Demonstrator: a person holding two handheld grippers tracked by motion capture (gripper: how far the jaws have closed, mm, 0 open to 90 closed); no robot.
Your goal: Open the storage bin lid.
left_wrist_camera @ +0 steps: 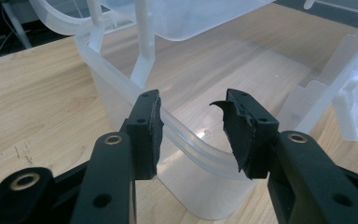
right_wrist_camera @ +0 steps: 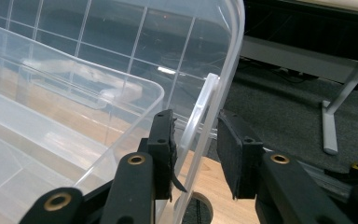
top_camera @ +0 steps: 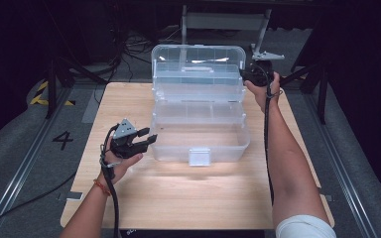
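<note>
So one clear plastic box sits mid-table, with one lid swung up at its far side, one inner tray raised on arms between lid and base, and one front latch. Two grippers, one per hand. Left gripper is just left of the box's near-left corner, held level; in the left gripper view its jaws stand apart with the curved box rim passing between them, and neither pad touches it there. Right gripper is at the box's far-right side, up by the lid's right edge; in the right gripper view that edge stands in the gap, the pad on the left of that view looks pressed to it or just off it, cannot tell which, and the other pad is clear of it, so it is not clamped. Jaws sit narrowly apart. Bare wood lies in front of the box and on both sides of it, widest at the front; the box's back comes close to the table's far edge. Dark floor lies beyond the table all round.
</note>
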